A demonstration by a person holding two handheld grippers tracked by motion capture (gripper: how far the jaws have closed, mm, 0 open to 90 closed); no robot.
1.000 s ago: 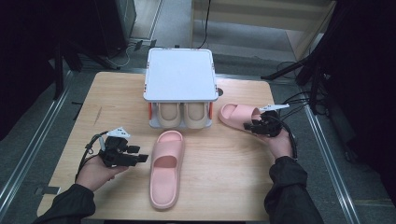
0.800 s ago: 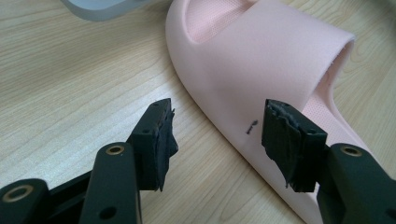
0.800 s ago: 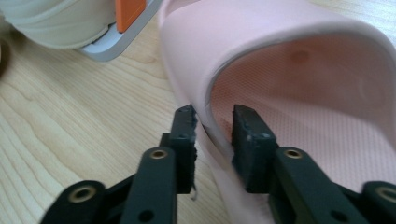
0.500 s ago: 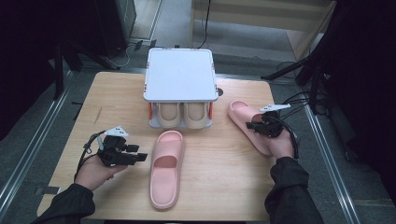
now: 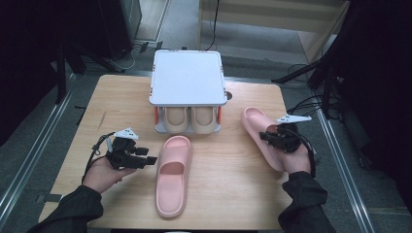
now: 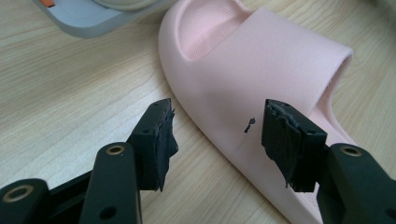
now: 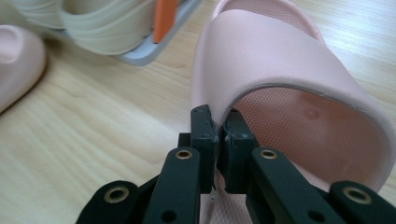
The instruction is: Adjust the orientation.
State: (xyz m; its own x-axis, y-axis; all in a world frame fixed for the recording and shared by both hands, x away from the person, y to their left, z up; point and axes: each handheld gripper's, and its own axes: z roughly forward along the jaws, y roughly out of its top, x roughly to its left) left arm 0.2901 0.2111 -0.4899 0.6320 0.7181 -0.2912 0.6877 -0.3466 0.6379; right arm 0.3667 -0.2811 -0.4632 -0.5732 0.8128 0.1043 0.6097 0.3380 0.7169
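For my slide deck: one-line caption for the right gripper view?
Right gripper pinches the side wall of a pink foam slipper on the wooden table.

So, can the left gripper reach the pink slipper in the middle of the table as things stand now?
Probably yes. The left gripper has open jaws aimed at the middle slipper, whose edge already lies just ahead of them, and only bare table lies around.

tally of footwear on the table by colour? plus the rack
Pink slippers: 2, one in the middle of the table, one at the right clamped by the right gripper
Beige slippers: 2, left and right on the rack's lower tier
Grey rack: 1
Total: 5
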